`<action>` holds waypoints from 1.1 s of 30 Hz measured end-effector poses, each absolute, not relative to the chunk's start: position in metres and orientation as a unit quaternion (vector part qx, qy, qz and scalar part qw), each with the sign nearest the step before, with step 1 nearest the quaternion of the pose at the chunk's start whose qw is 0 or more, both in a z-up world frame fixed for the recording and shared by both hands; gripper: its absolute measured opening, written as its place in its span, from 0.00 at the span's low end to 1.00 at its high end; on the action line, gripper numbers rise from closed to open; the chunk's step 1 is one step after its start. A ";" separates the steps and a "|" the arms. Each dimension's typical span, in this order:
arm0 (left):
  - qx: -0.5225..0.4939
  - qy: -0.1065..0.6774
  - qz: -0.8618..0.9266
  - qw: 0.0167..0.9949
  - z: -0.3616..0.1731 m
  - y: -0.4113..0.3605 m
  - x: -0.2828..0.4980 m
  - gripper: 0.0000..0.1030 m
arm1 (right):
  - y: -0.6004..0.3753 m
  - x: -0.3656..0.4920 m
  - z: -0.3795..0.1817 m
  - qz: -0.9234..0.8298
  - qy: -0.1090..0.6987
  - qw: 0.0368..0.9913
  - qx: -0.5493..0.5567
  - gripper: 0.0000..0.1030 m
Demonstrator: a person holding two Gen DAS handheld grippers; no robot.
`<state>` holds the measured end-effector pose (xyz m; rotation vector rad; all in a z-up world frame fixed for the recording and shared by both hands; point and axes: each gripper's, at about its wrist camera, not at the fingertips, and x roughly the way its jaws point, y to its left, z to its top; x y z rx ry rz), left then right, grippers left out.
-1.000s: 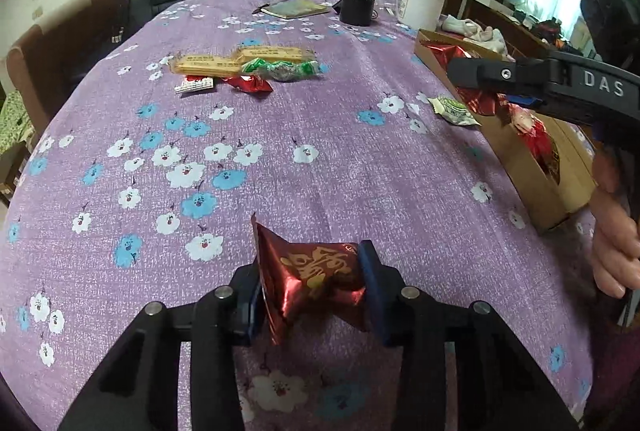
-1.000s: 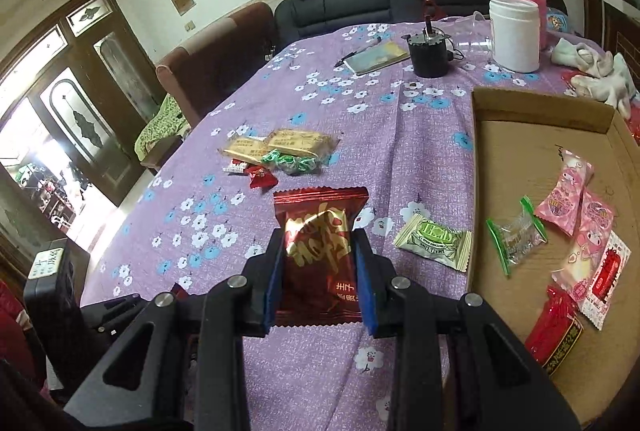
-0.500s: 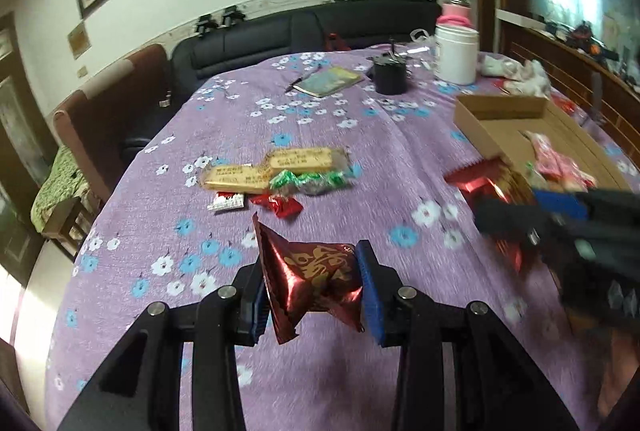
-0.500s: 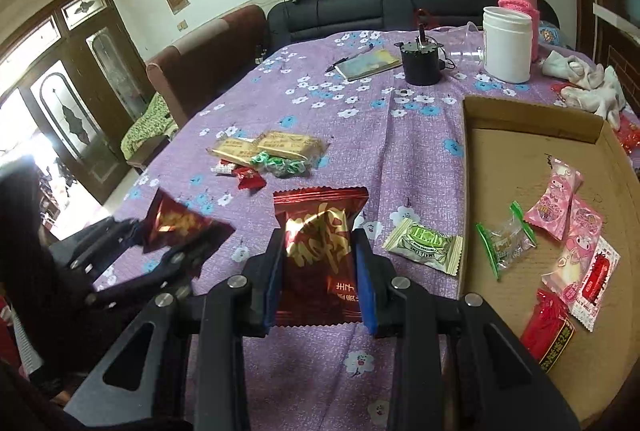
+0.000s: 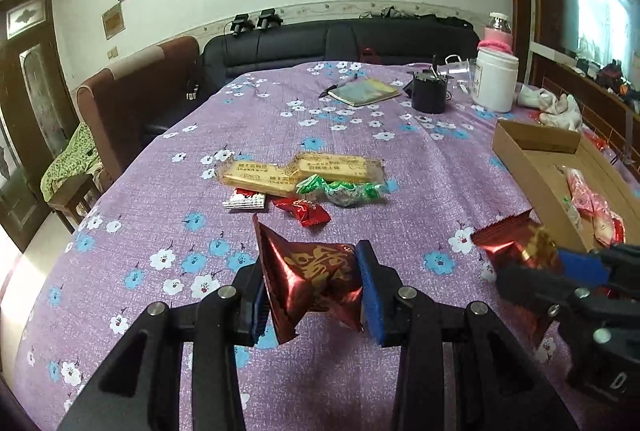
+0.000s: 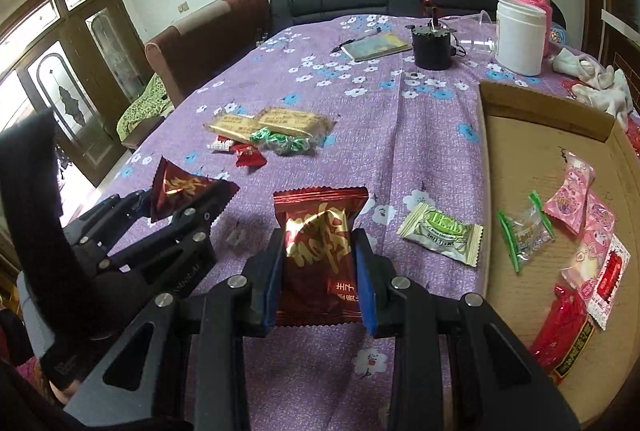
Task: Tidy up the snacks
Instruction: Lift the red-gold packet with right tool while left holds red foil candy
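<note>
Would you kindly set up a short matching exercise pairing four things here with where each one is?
1. crumpled red packet
2. flat red packet
3. green-and-white packet
4. pink packets

A. inside the cardboard box
B. in the right tool
C. on the cloth beside the box
D. in the left tool

Pairs: 1-D, 2-B, 3-C, 4-A

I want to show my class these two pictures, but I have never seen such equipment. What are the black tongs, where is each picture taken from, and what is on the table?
No robot: a person holds black hand-held tongs in each hand, with a camera on each looking along the fingers. The left tongs grip a crumpled red foil snack packet; the right tongs grip a flat dark red snack packet. On the purple flowered tablecloth lie more wrapped snacks. The brown cardboard box already holds several.
</note>
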<state>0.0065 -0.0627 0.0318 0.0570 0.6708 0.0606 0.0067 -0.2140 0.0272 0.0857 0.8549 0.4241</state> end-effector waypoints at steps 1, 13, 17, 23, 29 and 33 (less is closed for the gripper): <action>0.025 0.329 0.029 0.944 0.032 -0.062 0.007 0.38 | -0.212 0.007 0.026 0.205 0.413 0.887 0.039 0.34; 0.027 0.313 0.031 0.949 0.036 -0.062 0.004 0.38 | -0.210 0.008 0.022 0.205 0.415 0.885 0.039 0.34; 0.030 0.305 0.034 0.951 0.037 -0.062 0.001 0.38 | -0.210 0.008 0.023 0.206 0.413 0.886 0.039 0.34; 0.030 0.297 0.037 0.954 0.039 -0.060 0.000 0.38 | -0.211 0.007 0.024 0.205 0.411 0.887 0.042 0.34; 0.039 0.280 0.034 0.959 0.043 -0.064 -0.003 0.38 | -0.212 0.006 0.027 0.205 0.408 0.889 0.044 0.34; 0.041 0.274 0.031 0.960 0.043 -0.065 -0.003 0.38 | -0.213 0.007 0.027 0.204 0.408 0.889 0.044 0.34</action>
